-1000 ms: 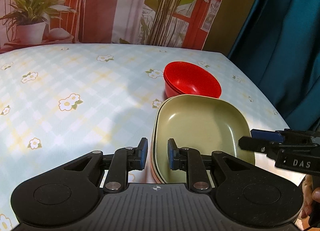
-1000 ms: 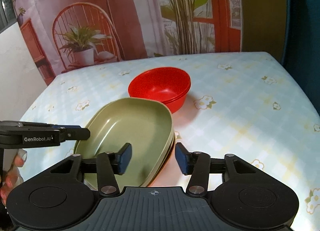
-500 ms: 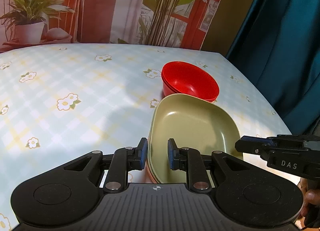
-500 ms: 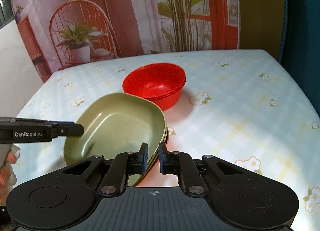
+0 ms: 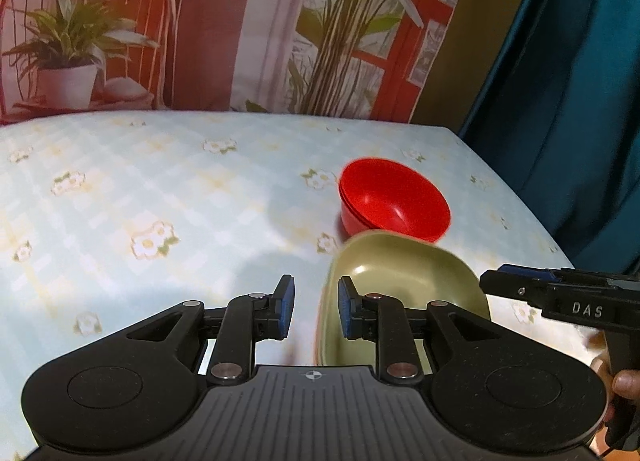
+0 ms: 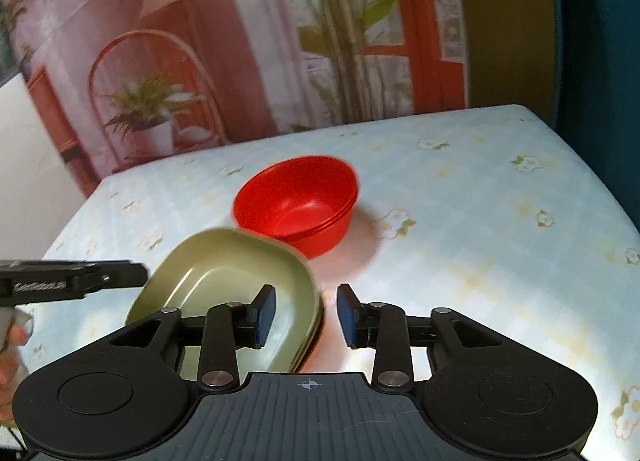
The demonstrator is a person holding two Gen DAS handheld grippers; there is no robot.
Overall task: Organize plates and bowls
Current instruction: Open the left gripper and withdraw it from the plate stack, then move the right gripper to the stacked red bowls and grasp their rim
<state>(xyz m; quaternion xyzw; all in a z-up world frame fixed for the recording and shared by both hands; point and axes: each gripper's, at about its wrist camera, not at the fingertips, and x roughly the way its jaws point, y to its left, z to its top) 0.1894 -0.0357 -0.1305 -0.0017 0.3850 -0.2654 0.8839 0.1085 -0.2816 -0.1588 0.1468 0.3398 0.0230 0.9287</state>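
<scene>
A stack of olive-green plates (image 5: 412, 281) (image 6: 224, 269) lies on the flowered tablecloth, just in front of stacked red bowls (image 5: 396, 201) (image 6: 296, 201). My left gripper (image 5: 316, 311) straddles the stack's left rim. Its jaws are opening, and the left pad stands clear of the rim. My right gripper (image 6: 306, 315) straddles the right rim, jaws also opening, with the rim loose between the pads. Each gripper shows in the other's view, the right gripper (image 5: 496, 281) and the left gripper (image 6: 136, 273) at opposite sides of the stack.
The table (image 5: 160, 189) runs wide to the left of the dishes and drops off at the right edge beside a teal curtain (image 5: 580, 101). A printed backdrop (image 6: 240, 61) stands behind the far edge. A person's fingers (image 5: 624, 381) hold the right gripper's handle.
The right jaws closed on the plates' rim half a second ago and have parted again. The left jaws have widened a little off the rim. The plates look blurred.
</scene>
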